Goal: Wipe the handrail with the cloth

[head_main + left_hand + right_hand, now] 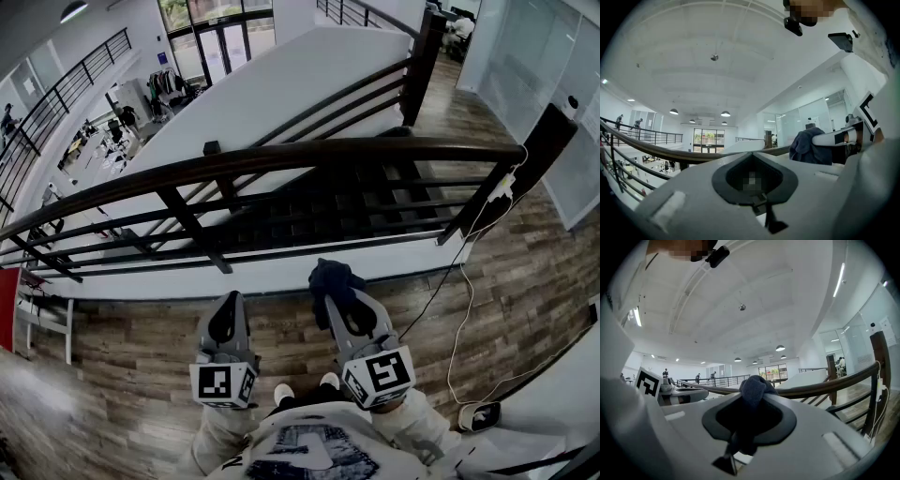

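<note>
**Q:** Where is the cloth (pixel 328 279)?

**A:** It is a dark blue bunch pinched in the right gripper (pixel 339 298), on the near side of the dark wooden handrail (pixel 309 156) and not touching it.

**Q:** And the left gripper (pixel 228 309)?

**A:** Its jaws are pressed together, with nothing between them. It is held just beside the right gripper, also on the near side of the handrail and apart from it.

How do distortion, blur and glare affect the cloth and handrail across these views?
Head view: fisheye bows the handrail into an arc; it and the cloth look sharp. Left gripper view: black vignette at corners, foreground soft. Right gripper view: cloth slightly soft up close, ceiling lights bright but hiding nothing.
</note>
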A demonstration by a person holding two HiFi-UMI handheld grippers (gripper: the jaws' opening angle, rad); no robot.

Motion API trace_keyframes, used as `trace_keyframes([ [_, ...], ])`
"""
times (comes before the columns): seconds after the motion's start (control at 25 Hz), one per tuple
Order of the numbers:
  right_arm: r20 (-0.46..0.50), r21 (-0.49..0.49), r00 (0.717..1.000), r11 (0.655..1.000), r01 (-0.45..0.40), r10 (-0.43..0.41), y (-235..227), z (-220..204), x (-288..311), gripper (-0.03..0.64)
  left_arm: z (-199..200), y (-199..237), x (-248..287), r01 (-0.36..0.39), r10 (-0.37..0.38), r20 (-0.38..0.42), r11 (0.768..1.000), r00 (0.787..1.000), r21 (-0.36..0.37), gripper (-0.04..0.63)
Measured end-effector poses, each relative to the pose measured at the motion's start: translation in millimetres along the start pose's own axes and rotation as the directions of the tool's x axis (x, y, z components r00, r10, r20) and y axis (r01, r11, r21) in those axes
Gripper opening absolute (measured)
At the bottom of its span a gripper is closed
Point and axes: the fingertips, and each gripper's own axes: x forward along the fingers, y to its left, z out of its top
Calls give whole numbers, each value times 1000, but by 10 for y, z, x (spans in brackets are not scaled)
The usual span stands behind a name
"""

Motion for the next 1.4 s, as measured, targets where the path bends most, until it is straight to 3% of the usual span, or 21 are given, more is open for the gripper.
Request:
trace_keyframes([
  [0.4,10,4,1000,1000,9,-9,-313,27,-68,67,43,-293,204,12,-12,3,1000,1000,9,-5],
  [0.68,9,30,999,999,-33,32,-432,-12,47,69,26,-376,374,-3,3,-9,1000,1000,4,-5],
  [0.88,5,20,996,996,-86,85,-160,-45,303,69,-23,-135,298,-34,34,-3,999,999,6,-5],
  [1.04,-3,17,991,991,-136,136,-142,-48,720,69,-57,107,526,-81,81,-23,997,996,-1,-5],
  [1.4,-48,15,985,986,-168,168,72,-142,1797,69,-248,1051,1004,-122,121,-29,992,992,-26,-5],
])
